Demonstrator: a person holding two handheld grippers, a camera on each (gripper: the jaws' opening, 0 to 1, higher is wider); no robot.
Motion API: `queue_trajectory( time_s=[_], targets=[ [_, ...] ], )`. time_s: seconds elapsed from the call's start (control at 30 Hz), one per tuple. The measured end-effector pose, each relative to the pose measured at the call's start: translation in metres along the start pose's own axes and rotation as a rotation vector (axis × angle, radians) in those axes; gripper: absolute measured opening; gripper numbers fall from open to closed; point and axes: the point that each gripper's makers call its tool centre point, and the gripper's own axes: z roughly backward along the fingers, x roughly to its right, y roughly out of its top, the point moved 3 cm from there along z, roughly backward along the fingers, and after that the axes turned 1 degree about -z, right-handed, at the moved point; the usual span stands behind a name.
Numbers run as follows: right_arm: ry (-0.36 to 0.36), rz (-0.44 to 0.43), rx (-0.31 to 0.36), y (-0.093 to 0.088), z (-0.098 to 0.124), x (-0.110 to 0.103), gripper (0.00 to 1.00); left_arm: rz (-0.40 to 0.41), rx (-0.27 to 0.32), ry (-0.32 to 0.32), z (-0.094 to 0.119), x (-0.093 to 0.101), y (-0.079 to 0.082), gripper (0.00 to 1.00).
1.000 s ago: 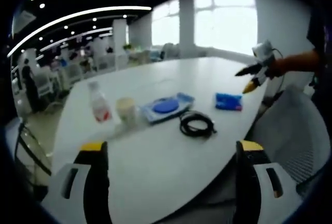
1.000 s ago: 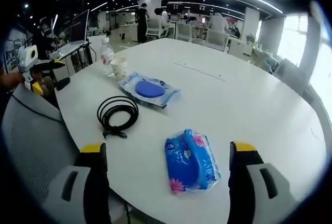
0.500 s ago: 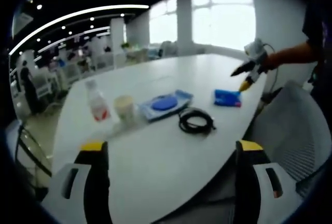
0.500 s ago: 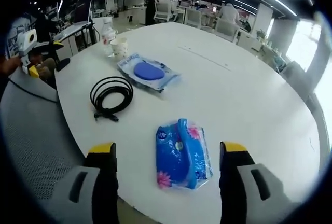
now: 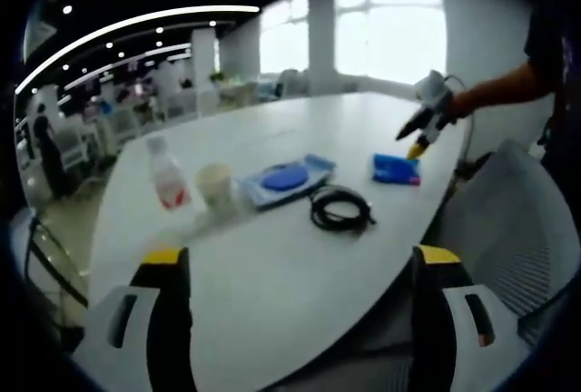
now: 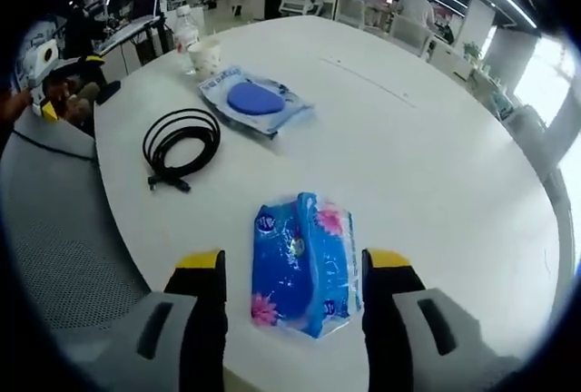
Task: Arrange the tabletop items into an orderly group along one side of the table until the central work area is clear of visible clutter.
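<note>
Left gripper view: left tool (image 5: pixel 295 269) spread wide, yellow-tipped jaws rising at 7 and 5 o'clock with nothing between them but bare white oval counter (image 5: pixel 272 292). Across the middle, in a loose row: clear plastic bottle with red label (image 5: pixel 169 183) at 9 o'clock, pale paper cup (image 5: pixel 218 189) just beside it, flat blue-and-white wipes pack with a round blue lid (image 5: pixel 289 178) near centre, coiled black cable (image 5: pixel 341 210) just below and right of that pack, blue soft tissue packet (image 5: pixel 396 168) at 3 o'clock near the counter edge. Right tool (image 5: pixel 419 129) at 2 o'clock, held by a hand, tips just above the tissue packet, jaws apart.

Right gripper view: right tool (image 6: pixel 294 270) spread, jaws straddling the blue tissue packet (image 6: pixel 304 263), one on each side, not pinching it. Black cable (image 6: pixel 180 142) at 10 o'clock, wipes pack (image 6: pixel 254 102) beyond it, paper cup (image 6: pixel 205 54) and bottle (image 6: pixel 187 33) at 11 o'clock near the counter's (image 6: pixel 427 147) far edge.
</note>
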Motion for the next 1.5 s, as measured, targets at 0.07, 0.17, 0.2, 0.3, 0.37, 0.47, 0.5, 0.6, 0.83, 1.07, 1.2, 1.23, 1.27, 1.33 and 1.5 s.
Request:
queue_trajectory(
  time_s=[0.07,0.17,0.2,0.3,0.37,0.47,0.5,0.6,0.83,1.07,1.2,1.23,1.27,1.33,1.5],
  targets=[
    [0.004,0.010,-0.014,-0.002,-0.003,0.001,0.56,-0.003,-0.002,0.000,0.000,0.000,0.000,0.99],
    [0.014,0.025,-0.035,-0.004,-0.007,0.003,0.51,-0.010,-0.007,-0.003,0.000,0.001,-0.001,0.98],
    [0.015,0.028,-0.041,-0.005,-0.008,0.004,0.50,-0.011,-0.010,-0.002,0.000,0.001,-0.002,0.98],
    [0.022,0.039,-0.066,-0.006,-0.013,0.007,0.44,-0.004,-0.009,0.001,0.000,0.000,-0.001,0.98],
    [0.029,0.052,-0.081,-0.007,-0.016,0.009,0.40,0.005,-0.009,0.001,0.000,0.000,-0.002,0.98],
    [0.031,0.087,-0.111,-0.009,-0.021,0.012,0.34,0.013,-0.013,0.007,0.000,-0.001,-0.003,0.99],
    [0.033,0.097,-0.118,-0.009,-0.022,0.013,0.32,0.015,-0.014,0.009,0.000,-0.002,-0.004,0.99],
    [0.041,0.130,-0.146,-0.009,-0.026,0.013,0.27,0.017,-0.020,0.018,0.000,-0.003,-0.004,0.98],
    [0.067,0.198,-0.215,-0.014,-0.034,0.010,0.15,0.037,-0.023,0.035,0.001,-0.006,-0.006,0.98],
    [0.074,0.276,-0.242,-0.016,-0.034,0.011,0.00,0.042,-0.017,0.041,0.001,-0.007,-0.005,0.97],
    [0.072,0.284,-0.238,-0.016,-0.033,0.012,0.00,0.043,-0.019,0.043,0.001,-0.007,-0.005,0.96],
    [0.072,0.286,-0.237,-0.016,-0.032,0.012,0.00,0.044,-0.019,0.043,0.001,-0.007,-0.005,0.96],
    [0.073,0.297,-0.232,-0.015,-0.031,0.012,0.00,0.045,-0.018,0.043,0.001,-0.007,-0.005,0.96],
    [0.077,0.310,-0.227,-0.014,-0.029,0.010,0.00,0.045,-0.017,0.045,0.001,-0.008,-0.005,0.95],
    [0.080,0.329,-0.213,-0.009,-0.024,0.007,0.00,0.047,-0.011,0.041,0.001,-0.008,-0.004,0.95]
  ],
)
